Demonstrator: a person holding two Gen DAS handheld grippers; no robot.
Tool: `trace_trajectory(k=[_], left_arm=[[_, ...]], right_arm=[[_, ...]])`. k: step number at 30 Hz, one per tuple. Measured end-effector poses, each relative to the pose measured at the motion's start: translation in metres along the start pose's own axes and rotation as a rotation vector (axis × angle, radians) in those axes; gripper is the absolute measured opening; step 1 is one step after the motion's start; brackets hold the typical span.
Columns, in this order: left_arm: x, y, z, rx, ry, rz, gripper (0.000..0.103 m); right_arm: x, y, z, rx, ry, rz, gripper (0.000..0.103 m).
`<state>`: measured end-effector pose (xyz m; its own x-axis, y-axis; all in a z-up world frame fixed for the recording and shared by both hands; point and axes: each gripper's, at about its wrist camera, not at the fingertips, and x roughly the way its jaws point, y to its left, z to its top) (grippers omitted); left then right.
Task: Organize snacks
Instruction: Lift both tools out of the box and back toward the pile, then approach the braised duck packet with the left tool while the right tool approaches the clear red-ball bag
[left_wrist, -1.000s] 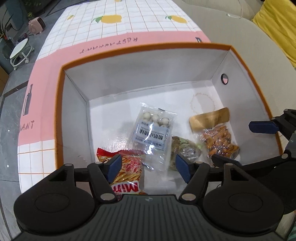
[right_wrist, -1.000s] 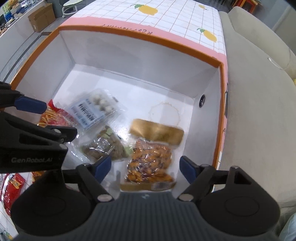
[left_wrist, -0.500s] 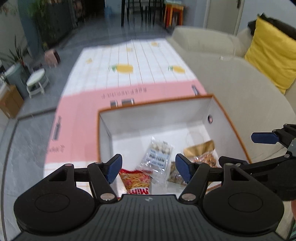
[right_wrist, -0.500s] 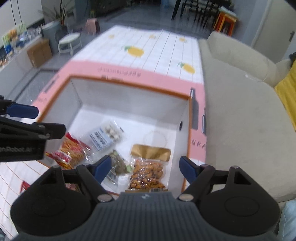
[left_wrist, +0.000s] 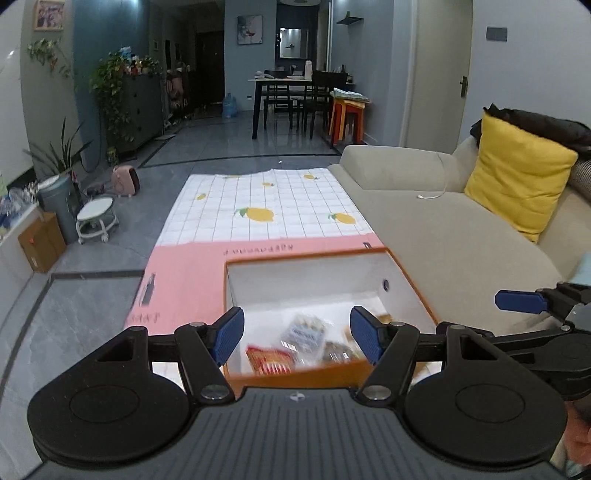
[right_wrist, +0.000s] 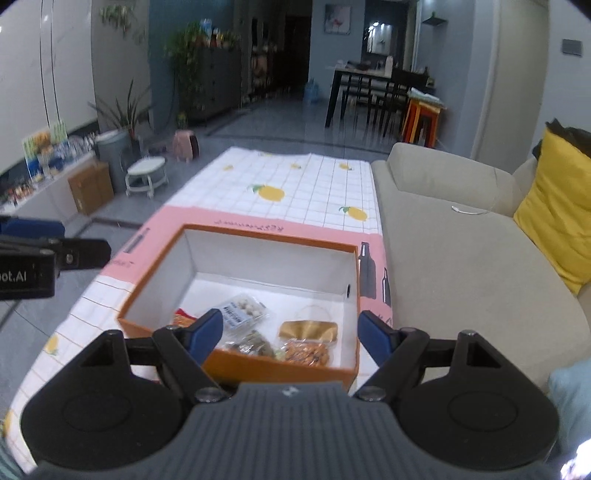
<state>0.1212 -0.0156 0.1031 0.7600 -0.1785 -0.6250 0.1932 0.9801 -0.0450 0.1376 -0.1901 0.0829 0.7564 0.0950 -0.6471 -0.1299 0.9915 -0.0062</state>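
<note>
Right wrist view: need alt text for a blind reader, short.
An open orange box with white inside walls sits on a pink and lemon-print cloth beside a beige sofa, holding several snack packets. The right gripper hangs open and empty in front of it, the left gripper at the left edge.

I count 1 orange box holding 4 snack packets, 2 claws of mine, and 1 yellow cushion.
</note>
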Motion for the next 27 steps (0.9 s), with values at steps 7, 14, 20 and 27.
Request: trace_trajectory(k=[7,14,20,27], left_arm=[[-0.019,-0.002,-0.046,0.028,0.0,0.003,0.077],[-0.014,0.004,-0.096,0.016,0.025,0.046,0.077],[0.002,0.005,-0.117,0.026,0.068,0.041,0.077],[0.035,0.006,-0.135,0.019,0.169,-0.016,0.077]], right_arm=[[-0.037,0.002,-0.057,0.057,-0.061,-0.051,0.078],[-0.042,0.01,-0.109,0.027,-0.053,-0.107,0.078],[-0.022,0.012,-0.143,0.01,-0.031,-0.077,0.078],[0.017,0.015,-0.154,-0.004,0.032,-0.047,0.078]])
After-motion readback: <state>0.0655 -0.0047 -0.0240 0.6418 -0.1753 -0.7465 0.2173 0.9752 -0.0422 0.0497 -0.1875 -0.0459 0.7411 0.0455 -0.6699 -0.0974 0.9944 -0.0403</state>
